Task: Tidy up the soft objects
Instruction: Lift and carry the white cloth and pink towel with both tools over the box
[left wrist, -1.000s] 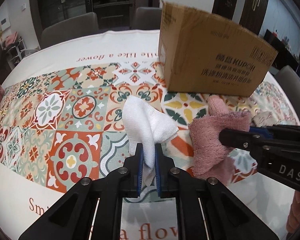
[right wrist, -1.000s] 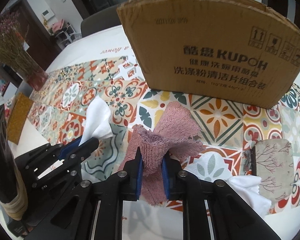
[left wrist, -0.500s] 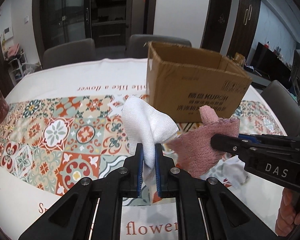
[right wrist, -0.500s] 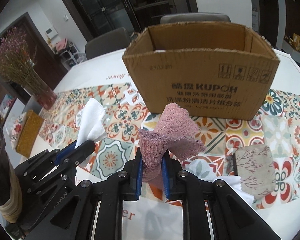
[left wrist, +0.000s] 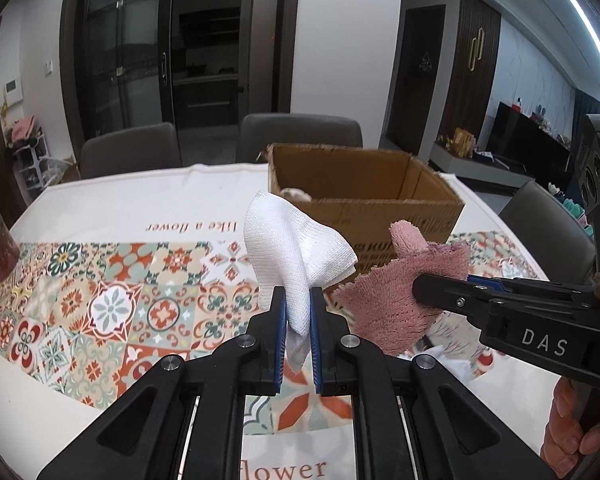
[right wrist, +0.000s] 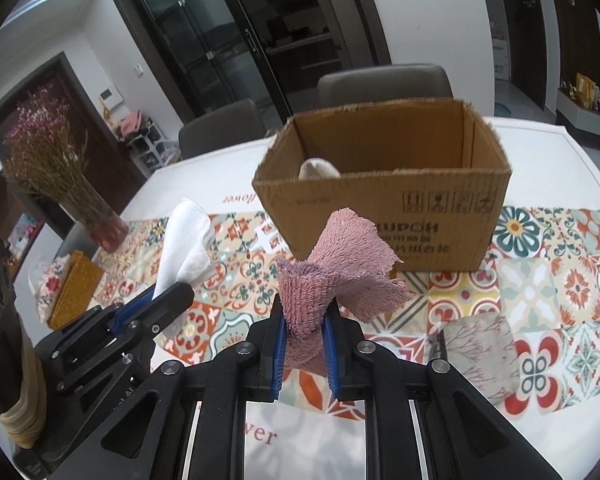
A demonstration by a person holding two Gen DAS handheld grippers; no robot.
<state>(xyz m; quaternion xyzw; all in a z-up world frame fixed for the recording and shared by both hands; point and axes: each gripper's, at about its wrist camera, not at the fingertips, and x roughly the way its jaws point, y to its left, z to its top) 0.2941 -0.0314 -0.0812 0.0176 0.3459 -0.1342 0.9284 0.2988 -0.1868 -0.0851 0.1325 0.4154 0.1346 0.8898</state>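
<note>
While both cloths now hang higher above the table point(left wrist: 100, 208), left tool point(left wrist: 298, 300) clenches ribbed white cloth point(left wrist: 292, 248), right tool point(right wrist: 303, 320) clenches fuzzy pink cloth point(right wrist: 332, 264), open cardboard box point(right wrist: 384, 208) ahead.

a vase of dried flowers point(right wrist: 56, 168) stands on the patterned tablecloth point(right wrist: 540, 280) near grey chairs point(left wrist: 300, 136).

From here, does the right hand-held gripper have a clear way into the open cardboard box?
Probably yes: the right hand-held gripper, shut on the pink cloth, faces the cardboard box, whose top is open with nothing between.
</note>
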